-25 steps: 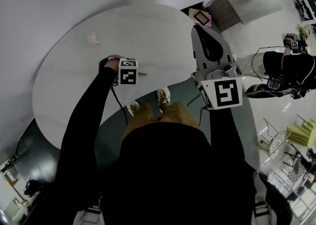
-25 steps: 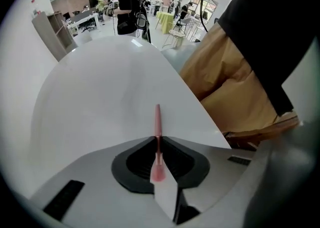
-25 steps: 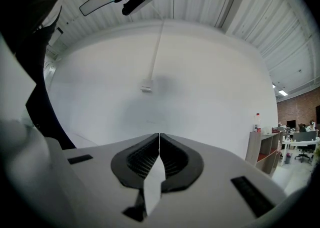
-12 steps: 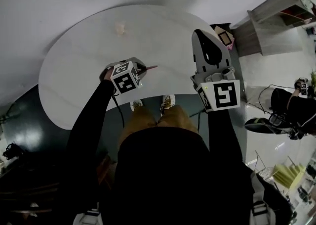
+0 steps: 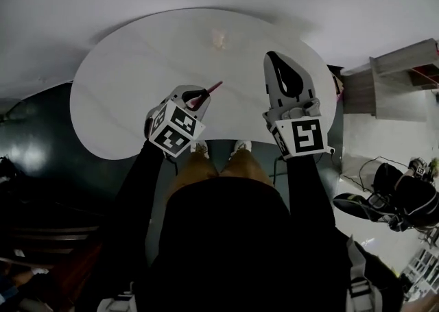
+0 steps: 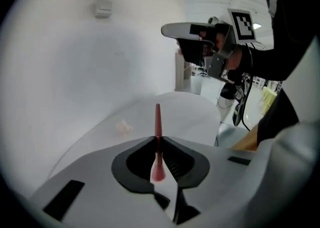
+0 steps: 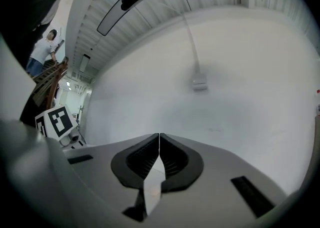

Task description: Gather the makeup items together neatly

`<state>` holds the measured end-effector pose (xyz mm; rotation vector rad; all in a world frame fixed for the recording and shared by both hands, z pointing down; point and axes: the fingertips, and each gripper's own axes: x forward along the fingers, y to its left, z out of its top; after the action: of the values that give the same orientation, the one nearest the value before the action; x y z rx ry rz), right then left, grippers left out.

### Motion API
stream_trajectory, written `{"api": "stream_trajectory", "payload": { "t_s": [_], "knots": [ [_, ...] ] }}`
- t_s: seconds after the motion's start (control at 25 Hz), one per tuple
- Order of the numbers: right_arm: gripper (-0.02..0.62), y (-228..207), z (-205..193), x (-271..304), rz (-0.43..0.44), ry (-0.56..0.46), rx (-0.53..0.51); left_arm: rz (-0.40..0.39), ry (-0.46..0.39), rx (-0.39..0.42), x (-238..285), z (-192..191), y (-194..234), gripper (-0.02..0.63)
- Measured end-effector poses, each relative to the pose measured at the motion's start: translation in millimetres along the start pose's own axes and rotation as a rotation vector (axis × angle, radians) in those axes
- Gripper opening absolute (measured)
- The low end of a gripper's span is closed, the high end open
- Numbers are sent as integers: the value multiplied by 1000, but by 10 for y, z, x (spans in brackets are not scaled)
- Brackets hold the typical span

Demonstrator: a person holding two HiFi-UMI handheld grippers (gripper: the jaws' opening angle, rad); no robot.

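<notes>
- On white rounded tabletop [image 5: 116, 98]: mostly bare, just one item lying on it, far side.
- R gripper [image 5: 274, 57], grey shell w/ black inner faces: held level above table's right part. Jaws pressed together, nothing betw. them. Prob. parked clear so the other can work.
- L gripper [image 5: 203, 93], same build: raised off table, angled down toward far side. Jaws nearly together, clamped on the brush.
- Held item: slim red-handled makeup brush [image 6: 157, 119] w/ pink tuft. Pinched partway along, handle end sticking out past tips, tuft back betw. jaws. Lifted clear of table. Tight pinch likely stops it swinging in carry.
- Small pale pinkish lump [image 5: 218, 38], poss. a sponge, can't tell: well apart from brush, farther out. Judged drop spot is just beside it.
</notes>
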<state>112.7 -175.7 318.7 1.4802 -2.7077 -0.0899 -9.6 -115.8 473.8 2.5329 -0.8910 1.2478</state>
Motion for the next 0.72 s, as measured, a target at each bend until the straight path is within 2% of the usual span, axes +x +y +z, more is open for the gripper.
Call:
{"api": "stream_trajectory", "payload": {
  "t_s": [0.16, 0.36, 0.44, 0.6, 0.72],
  "knots": [
    [28, 418, 74, 309, 59, -20, -4, 95, -47, -171, -337, -263, 290, 55],
    [28, 931, 141, 617, 122, -32, -24, 154, -83, -433, -696, -780, 656, 55],
    [28, 1102, 153, 711, 136, -29, -29, 169, -94, -492, -813, -943, 745, 55],
    [28, 1346, 162, 850, 147, -23, -44, 163, -107, -553, -847, -1160, 805, 55],
    [28, 1415, 139, 903, 125, 10, -45, 144, -117, -651, -791, -1351, 835, 55]
  ]
}}
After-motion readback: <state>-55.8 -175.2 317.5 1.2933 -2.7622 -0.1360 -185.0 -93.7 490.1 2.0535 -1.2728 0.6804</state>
